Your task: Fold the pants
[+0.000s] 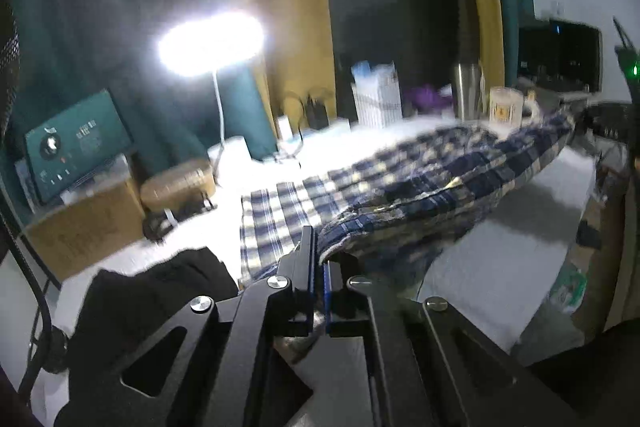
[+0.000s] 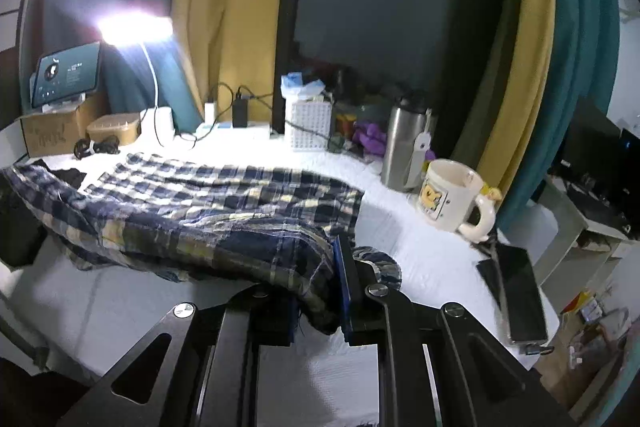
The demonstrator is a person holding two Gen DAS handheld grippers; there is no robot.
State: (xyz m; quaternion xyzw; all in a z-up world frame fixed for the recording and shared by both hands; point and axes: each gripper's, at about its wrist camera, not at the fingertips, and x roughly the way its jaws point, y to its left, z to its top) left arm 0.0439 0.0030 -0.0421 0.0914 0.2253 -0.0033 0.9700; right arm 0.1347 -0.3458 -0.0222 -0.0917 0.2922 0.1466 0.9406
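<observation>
White textured covering spreads over the desk [image 2: 420, 259], which fills the lower half of both views and ends at the right of the frame, with room clutter beyond that edge. Mustard-yellow curtains [image 2: 224, 7] and teal curtains [image 2: 576, 67] hang behind it, flanking a dark window pane. A lit white desk lamp [image 2: 136, 27] glares at the upper left of the right wrist view, near a teal boxed appliance [image 2: 66, 75] on a brown cardboard carton [image 2: 52, 131]. Along the back edge stand a white perforated basket [image 2: 310, 125], a steel vacuum flask [image 2: 404, 147] and a cream printed mug [image 2: 452, 197]; a black smartphone [image 2: 520, 295] lies flat at the lower right. The blue-and-cream plaid pants [image 2: 200, 211] lie across the middle of the desk, partly lifted at both ends. The left hand-held gripper [image 1: 320, 259] is closed tight on one edge of the fabric, raising it off the surface. The right hand-held gripper [image 2: 316, 287] pinches a bunched fold of cloth between its nearly closed jaws. A black garment [image 1: 160, 291] lies at the lower left of the left wrist view.
</observation>
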